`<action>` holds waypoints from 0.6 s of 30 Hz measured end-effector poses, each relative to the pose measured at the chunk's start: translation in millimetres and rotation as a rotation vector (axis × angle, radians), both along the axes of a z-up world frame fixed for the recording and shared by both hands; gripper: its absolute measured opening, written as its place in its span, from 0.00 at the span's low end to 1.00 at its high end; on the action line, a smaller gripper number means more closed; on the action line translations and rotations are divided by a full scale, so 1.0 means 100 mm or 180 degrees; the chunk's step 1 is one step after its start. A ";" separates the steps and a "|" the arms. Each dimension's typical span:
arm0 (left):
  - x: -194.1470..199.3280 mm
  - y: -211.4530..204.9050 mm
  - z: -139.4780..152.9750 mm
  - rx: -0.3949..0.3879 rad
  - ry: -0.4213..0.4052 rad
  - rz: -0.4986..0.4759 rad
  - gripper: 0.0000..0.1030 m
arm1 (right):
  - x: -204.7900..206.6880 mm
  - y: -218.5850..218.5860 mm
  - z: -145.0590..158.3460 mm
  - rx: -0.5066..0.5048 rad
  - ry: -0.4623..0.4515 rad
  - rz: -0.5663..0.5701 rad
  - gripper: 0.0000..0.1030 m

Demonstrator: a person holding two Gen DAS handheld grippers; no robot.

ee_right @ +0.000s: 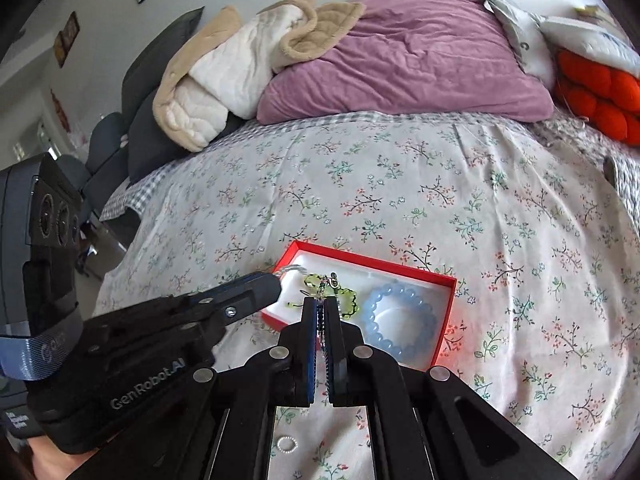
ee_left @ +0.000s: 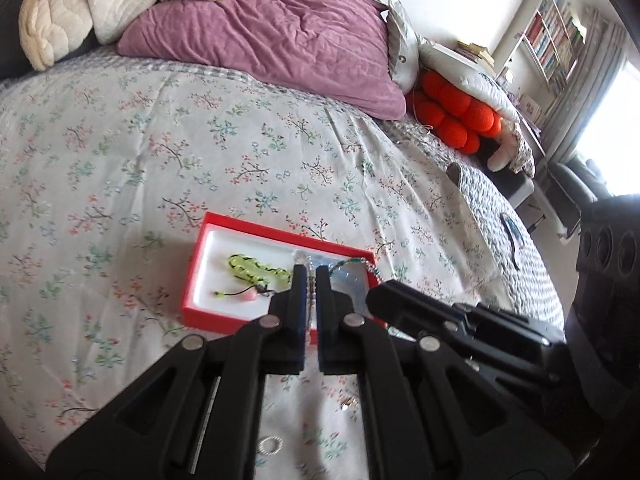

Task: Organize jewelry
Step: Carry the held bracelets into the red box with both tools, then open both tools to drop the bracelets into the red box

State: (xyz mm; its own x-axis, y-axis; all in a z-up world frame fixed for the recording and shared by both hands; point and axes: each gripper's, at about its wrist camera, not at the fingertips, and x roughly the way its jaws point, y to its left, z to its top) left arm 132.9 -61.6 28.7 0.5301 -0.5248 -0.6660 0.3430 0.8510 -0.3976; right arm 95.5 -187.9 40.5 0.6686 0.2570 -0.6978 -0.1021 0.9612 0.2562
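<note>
A red box (ee_right: 404, 270) with a white lining lies on the flowered bed (ee_right: 440, 200), near its front edge. Inside are a green beaded bracelet (ee_right: 347, 295) and a blue bead bracelet (ee_right: 400, 320), partly hidden by the jaws. The left gripper (ee_left: 311, 276) and right gripper (ee_right: 321, 304) each pinch a thin beaded chain (ee_left: 356, 263), hard to trace. A small silver ring (ee_right: 287, 444) lies on the bed below.

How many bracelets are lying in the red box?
2. A green bracelet lies in the left half of the red box, a blue bracelet in the right half. The closed grippers may hide others.
</note>
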 end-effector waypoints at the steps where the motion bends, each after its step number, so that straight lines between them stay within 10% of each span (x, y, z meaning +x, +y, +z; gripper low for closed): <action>1: 0.03 -0.02 -0.04 -0.0022 0.0020 0.0019 0.05 | 0.02 -0.01 -0.02 0.0011 0.0017 -0.0015 0.03; 18: 0.22 0.01 -0.31 0.0790 -0.0118 0.0304 0.05 | 0.31 -0.18 -0.36 -0.0100 0.0249 -0.0239 0.04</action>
